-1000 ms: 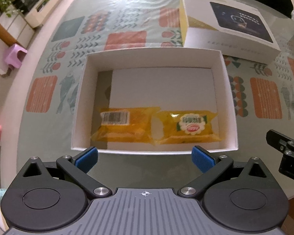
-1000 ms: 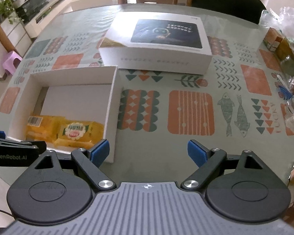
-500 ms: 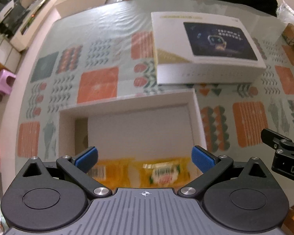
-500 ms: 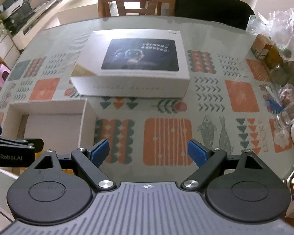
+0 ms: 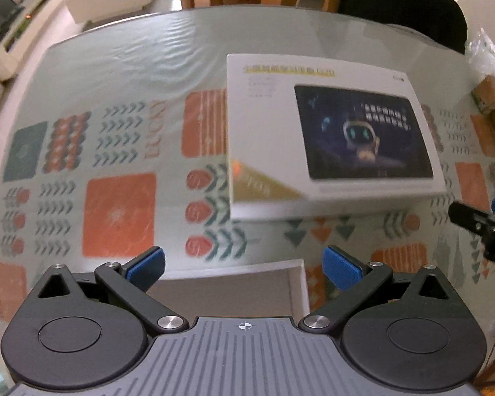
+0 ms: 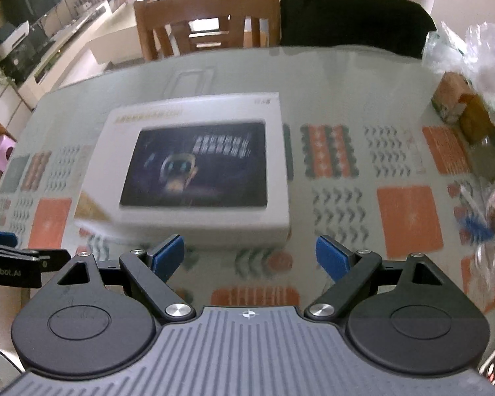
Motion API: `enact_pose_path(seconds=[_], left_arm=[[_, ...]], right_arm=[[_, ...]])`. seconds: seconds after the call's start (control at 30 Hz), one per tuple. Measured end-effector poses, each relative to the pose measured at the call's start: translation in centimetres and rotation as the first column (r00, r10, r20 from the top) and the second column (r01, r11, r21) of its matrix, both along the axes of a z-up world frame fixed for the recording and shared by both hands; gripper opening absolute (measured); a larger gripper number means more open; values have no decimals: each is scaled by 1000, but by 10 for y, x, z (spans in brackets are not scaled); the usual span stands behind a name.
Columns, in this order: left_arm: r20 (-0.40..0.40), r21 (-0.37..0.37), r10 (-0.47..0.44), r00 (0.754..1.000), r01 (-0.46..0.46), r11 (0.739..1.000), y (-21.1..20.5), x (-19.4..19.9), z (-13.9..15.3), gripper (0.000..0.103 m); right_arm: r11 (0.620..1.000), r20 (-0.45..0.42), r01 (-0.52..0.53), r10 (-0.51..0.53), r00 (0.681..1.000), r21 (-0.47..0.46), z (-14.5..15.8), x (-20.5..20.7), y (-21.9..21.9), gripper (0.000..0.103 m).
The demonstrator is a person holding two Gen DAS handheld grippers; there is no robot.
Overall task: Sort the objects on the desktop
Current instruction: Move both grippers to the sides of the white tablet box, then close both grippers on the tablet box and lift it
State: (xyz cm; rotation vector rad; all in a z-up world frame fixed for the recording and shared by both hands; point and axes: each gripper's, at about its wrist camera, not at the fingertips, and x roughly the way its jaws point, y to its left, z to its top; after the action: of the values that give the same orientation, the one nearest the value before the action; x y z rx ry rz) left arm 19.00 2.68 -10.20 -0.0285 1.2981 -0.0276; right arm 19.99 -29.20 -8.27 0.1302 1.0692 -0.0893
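On the desk (image 5: pixel 122 76), under a glossy clear cover over a cloth patterned with orange squares, teal chevrons and fish: a flat white closed box (image 5: pixel 326 138) with a dark printed panel showing a small round-headed robot figure, yellow lettering along its far edge and a gold triangle at one corner. Same closed box (image 6: pixel 194 165) centred in the right wrist view, lying flat just beyond the blue pads. Nearer than the closed box, partly behind the left gripper (image 5: pixel 244 264): an open white tray-like box (image 5: pixel 247 283), only its far wall and right-hand corner showing, the inside cut off by the gripper body, contents not visible. Right of the closed box, along the desk's edge: a heap of clear plastic bags (image 6: pixel 472 46), a small brown carton (image 6: pixel 452 99) and other small items, too blurred to name. Beyond the closed box, past the desk: a wooden chair (image 6: pixel 208 19) and a dark-upholstered chair (image 6: pixel 353 16). Both views smeared with motion blur, print on the closed box unreadable.

Left gripper spread wide, blue pads (image 5: pixel 147 264) far apart, nothing between them, touching nothing. Right gripper (image 6: pixel 250 257) likewise spread wide, empty, hanging above the cloth just short of the closed box's near edge. Tip of the right gripper (image 5: pixel 481 221) also poking into the left wrist view, right of the closed box; tip of the left gripper (image 6: pixel 13 260) at the left rim of the right wrist view.
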Motion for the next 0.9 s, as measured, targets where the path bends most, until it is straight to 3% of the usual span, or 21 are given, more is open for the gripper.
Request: enact_pose_path(seconds=[0.13,0.23,0.63,0.73,0.9], left_arm=[[-12,-43,-25,1000,24,999,55,26,-9,103],[-20,-86,-38,999,36,996,72,42,-15,103],[-108,-305,-35,994,1,952,92,91,-58,103],[-116,-354,-47,992,3,935,94,100,-65,103],[-119,-375,-59,991,10,927,98,113,-77,103]], right_arm=[[999,-4,-18,18,1000,49,-11,29,-16,103],[995,-11,-33,34,999,93,-20,50,-29,103],[958,-34,-91,104,994,271,-59,135,-77,103],[939,-62,-102,130,990,327,-74,150,-87,103],[886,-89,-99,156,984,454,-98,164,-104,103]])
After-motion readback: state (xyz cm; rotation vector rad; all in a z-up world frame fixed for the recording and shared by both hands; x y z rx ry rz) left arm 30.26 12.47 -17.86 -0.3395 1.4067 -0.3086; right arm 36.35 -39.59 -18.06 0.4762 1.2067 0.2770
